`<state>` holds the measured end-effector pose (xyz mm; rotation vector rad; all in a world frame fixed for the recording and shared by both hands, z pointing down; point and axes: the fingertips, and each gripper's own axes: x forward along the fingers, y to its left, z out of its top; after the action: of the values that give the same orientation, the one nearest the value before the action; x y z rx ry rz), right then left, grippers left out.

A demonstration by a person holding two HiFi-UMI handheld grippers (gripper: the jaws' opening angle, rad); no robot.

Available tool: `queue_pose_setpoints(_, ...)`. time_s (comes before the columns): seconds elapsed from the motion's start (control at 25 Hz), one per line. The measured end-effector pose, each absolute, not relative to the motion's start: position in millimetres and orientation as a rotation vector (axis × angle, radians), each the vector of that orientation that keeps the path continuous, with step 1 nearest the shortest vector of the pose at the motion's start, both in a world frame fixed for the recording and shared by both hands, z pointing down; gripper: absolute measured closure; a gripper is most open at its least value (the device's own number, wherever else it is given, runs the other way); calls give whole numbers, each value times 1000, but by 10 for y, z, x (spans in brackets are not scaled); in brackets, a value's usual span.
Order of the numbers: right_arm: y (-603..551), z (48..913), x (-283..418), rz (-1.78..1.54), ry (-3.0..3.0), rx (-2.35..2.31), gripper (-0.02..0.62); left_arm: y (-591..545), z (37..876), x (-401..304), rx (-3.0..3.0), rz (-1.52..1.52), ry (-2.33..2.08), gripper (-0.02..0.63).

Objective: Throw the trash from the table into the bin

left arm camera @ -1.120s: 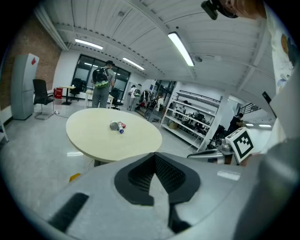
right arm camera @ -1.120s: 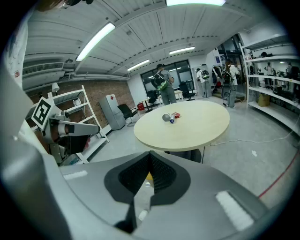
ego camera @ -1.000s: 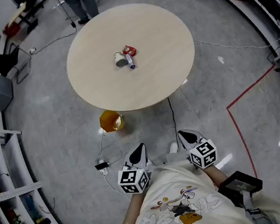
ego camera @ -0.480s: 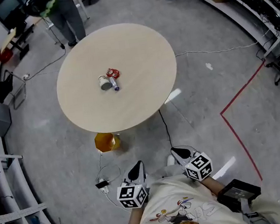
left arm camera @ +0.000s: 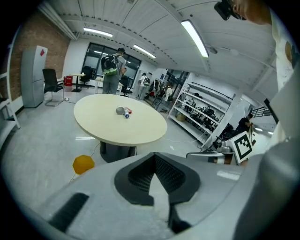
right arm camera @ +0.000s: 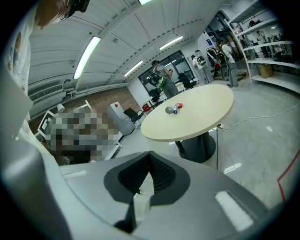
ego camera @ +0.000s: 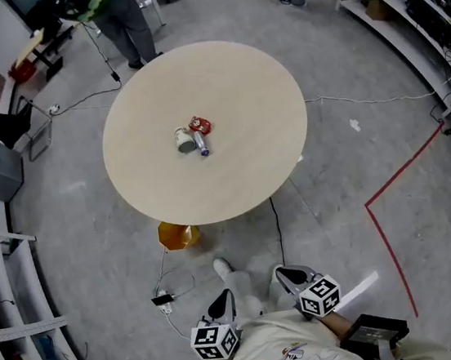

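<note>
Compared with a second ago, both grippers sit lower in the head view and closer to the person's shirt. A pale shoe (ego camera: 222, 266) now shows on the floor ahead of them. The round tabletop (ego camera: 240, 99) appears a little lower in that view, and the trash on it has kept its arrangement.

The left gripper (ego camera: 224, 299) has its jaws closed together with nothing between them. Its own view shows the ribbed pads meeting at the tip. The right gripper (ego camera: 285, 274) is the same, jaws pressed together and empty.

The trash lies near the middle of the tabletop, well apart from both pairs of jaws and straight ahead of them. It is a tight cluster of three things. A grey can (ego camera: 183, 139) lies on the left and a red wrapper (ego camera: 199, 124) just beside it on the right. A slim tube with a blue end (ego camera: 201, 145) lies against them on the near side.

The orange bin (ego camera: 177, 234) stands on the floor at the near edge of the tabletop, between the trash and the grippers and slightly left of the left gripper. A black cable (ego camera: 279, 225) runs across the floor from under the table towards the person. Another person (ego camera: 126, 19) stands beyond the far side of the table.
</note>
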<state>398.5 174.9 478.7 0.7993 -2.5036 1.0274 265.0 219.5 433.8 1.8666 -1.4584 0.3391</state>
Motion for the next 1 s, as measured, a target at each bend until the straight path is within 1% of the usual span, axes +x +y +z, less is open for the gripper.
queue_pose_setpoints(0.16, 1641, 4809, 3649, 1022, -2485, 722, 588, 1997, 4398, 2423, 1848, 292, -1441, 600)
queue_pose_setpoints(0.32, 1327, 4563, 2991, 888, -2515, 667, 588, 1646, 4131, 1760, 1871, 185, -1474, 600)
queue_pose_setpoints(0.44, 1095, 4368, 2597, 938, -2514, 714, 588, 1441, 3904, 1244, 1884, 102, -1511, 601)
queue_pose_setpoints(0.6, 869, 4312, 2178, 944, -2528, 756, 588, 1249, 3846, 868, 1925, 62, -1510, 601)
queue_pose_setpoints(0.76, 521, 4275, 2140, 856, -2511, 847, 588, 1093, 3800, 750, 1927, 27, -1522, 601)
queue_pose_setpoints(0.92, 199, 4309, 2126, 819, -2506, 876, 558, 916, 3783, 632, 1903, -8, -1573, 601)
queue_pose_setpoints(1.0, -32, 4360, 2134, 820, -2507, 886, 558, 788, 3802, 576, 1896, -21, -1605, 601)
